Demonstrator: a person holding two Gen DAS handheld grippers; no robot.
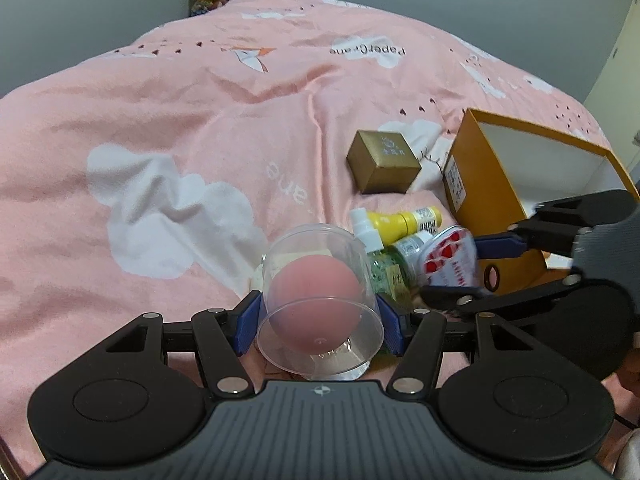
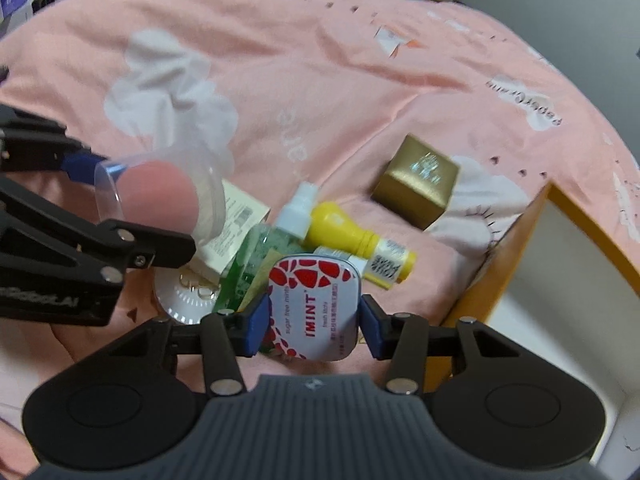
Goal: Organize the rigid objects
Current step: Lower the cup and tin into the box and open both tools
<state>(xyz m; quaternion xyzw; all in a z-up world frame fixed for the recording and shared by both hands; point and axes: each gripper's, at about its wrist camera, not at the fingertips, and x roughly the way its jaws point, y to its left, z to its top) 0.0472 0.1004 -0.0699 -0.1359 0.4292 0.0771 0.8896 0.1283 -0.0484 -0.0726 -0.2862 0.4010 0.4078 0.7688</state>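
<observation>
Rigid objects on the pink bed, sorting barely begun.
Left wrist view: the left gripper (image 1: 320, 322) was clamped on a clear case (image 1: 316, 304); the orange box (image 1: 472, 184) near the bed's right edge looked empty. Right wrist view: the right gripper (image 2: 314, 326) pinched the mint tin (image 2: 314, 308); gold box (image 2: 416, 182) and bottles (image 2: 352, 240) remained loose.

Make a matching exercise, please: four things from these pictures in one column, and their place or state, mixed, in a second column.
1. clear case with pink sponge
2. mint tin
3. gold box
4. orange box

a. lying alone on the pink cover
b. open, white inside
c. between the left gripper pads
d. between the right gripper pads

Pairs: 1-c, 2-d, 3-a, 4-b
</observation>
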